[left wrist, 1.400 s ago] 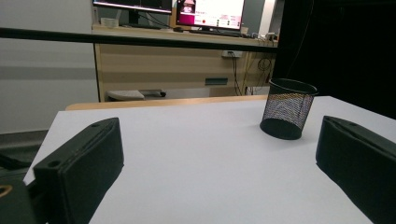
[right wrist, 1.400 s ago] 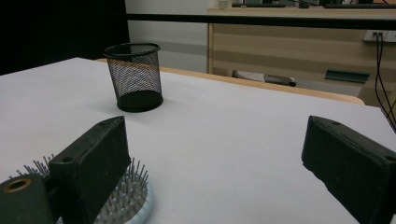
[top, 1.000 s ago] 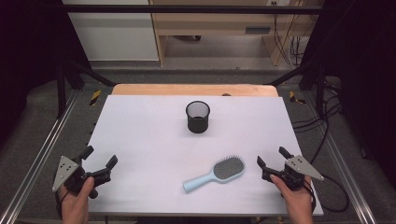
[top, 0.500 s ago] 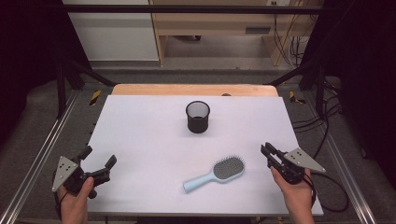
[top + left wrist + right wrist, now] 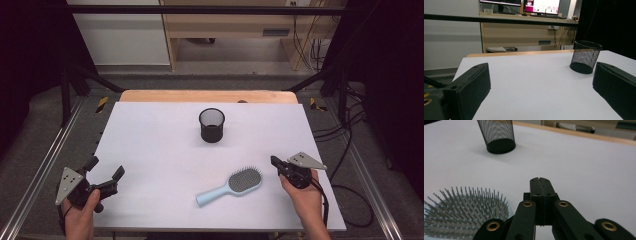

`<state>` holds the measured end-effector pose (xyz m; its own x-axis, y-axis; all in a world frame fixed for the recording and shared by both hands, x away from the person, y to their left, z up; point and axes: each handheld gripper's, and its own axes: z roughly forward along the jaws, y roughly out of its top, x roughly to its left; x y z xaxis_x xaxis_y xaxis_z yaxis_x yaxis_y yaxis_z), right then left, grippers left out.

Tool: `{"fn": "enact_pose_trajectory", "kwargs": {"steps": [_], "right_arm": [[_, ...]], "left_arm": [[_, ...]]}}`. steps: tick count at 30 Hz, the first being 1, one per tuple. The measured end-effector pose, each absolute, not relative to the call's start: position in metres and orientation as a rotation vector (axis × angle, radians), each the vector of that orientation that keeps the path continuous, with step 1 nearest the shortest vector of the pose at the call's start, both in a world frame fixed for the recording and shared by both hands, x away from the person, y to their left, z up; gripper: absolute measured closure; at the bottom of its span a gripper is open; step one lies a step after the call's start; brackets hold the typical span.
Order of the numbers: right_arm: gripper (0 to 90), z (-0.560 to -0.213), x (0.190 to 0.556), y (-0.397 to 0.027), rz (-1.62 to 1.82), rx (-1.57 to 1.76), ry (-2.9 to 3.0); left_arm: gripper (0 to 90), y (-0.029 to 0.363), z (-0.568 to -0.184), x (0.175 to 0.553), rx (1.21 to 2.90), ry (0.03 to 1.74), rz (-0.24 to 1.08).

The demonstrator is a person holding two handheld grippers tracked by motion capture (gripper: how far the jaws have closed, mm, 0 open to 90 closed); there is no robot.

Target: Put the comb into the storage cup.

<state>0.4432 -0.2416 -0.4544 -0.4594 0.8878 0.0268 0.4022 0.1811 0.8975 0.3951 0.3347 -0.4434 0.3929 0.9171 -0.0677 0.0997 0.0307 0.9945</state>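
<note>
- The hairbrush [image 5: 232, 185] lies on the white table [image 5: 150, 140], bristles up, just beside the right claw [image 5: 274, 161] — clenched on nothing, its jaws having just been closing.
- The right gripper view shows the bristles close up.
- The left claw [image 5: 106, 167] — released — faces the mesh cup [image 5: 585, 56].

Left gripper [image 5: 106, 176] gapes wide; right gripper [image 5: 274, 161] has just closed on nothing

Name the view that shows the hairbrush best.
The high view: the whole hairbrush lies in sight on the table, light blue handle and bristled head. The right gripper view catches just part of its bristled head, cut off at the frame's lower left edge.
</note>
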Motion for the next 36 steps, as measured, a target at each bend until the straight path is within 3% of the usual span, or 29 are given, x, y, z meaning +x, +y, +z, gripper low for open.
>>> {"fn": "enact_pose_trajectory", "kwargs": {"steps": [13,36], "right_arm": [[90.0,-0.478,0.442,-0.233,1.194,1.29,2.056],[90.0,-0.486,0.445,-0.215,1.121,1.288,2.171]], "left_arm": [[1.9,0.332,-0.444,0.396,1.423,0.986,0.816],[2.1,0.329,-0.444,0.396,1.447,0.974,0.821]]}}
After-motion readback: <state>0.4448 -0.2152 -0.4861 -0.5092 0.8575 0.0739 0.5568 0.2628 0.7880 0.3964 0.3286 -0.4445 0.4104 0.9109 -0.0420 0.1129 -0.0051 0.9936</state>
